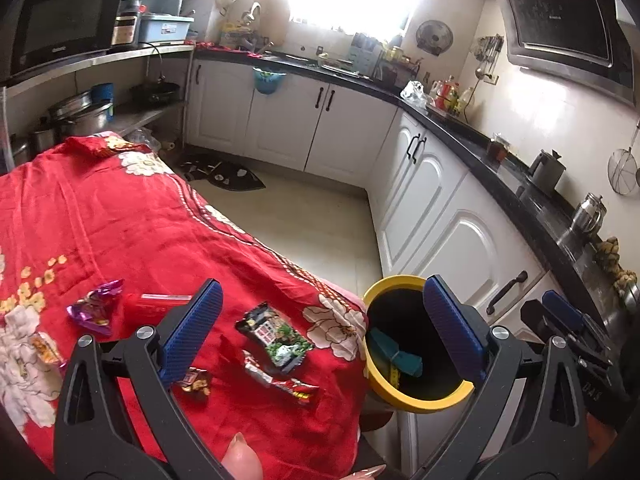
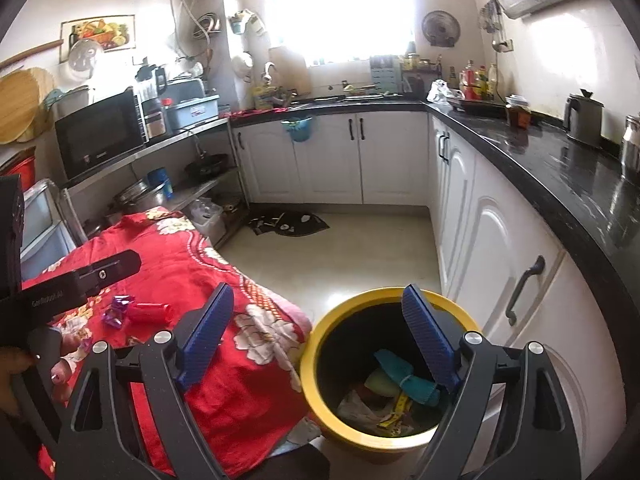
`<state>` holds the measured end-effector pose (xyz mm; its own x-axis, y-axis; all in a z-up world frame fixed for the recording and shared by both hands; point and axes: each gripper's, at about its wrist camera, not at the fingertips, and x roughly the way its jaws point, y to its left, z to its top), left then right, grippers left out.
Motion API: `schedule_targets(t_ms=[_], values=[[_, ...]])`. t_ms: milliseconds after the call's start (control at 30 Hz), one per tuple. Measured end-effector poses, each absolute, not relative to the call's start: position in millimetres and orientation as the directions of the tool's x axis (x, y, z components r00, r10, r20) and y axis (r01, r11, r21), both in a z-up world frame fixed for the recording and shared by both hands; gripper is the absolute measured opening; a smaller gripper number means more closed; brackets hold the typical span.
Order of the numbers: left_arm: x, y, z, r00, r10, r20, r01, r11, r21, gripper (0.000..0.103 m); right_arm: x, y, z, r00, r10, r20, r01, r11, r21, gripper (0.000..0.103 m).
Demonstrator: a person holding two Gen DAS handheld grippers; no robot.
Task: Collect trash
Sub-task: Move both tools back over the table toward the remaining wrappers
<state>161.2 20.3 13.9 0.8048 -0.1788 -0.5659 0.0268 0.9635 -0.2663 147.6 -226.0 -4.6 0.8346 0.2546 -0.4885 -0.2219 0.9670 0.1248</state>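
Left gripper (image 1: pixel 320 330) jaws wide, empty, above green wrapper (image 1: pixel 274 336) on red cloth (image 1: pixel 120 220); yellow bin (image 1: pixel 416 340) beside.

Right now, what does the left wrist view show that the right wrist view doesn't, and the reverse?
Only the left wrist view shows the green-and-black snack packet and the red wrapper lying on the red cloth. Only the right wrist view shows the crumpled waste at the bottom of the yellow bin and the fruit picture. Both show the bin, the purple wrapper, and an open, empty gripper: left gripper, right gripper.
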Motion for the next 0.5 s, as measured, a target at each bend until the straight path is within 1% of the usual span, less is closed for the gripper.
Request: schedule_targets(t_ms=[333,500], values=[[144.8,56.7,23.3,0.826,-0.13,-0.549,-0.033,0.96,-0.277,0.092,140.5,-189.5,-0.2,0.809,0.322,-0.491,-0.312,0.944,0.104,0.083],[135.7,81.9,24.2,0.831,-0.083,-0.55,-0.087,0.957,-0.275,0.092,138.7,-168.9,-2.3,0.789,0.356,-0.501,-0.364,0.927,0.086,0.083]])
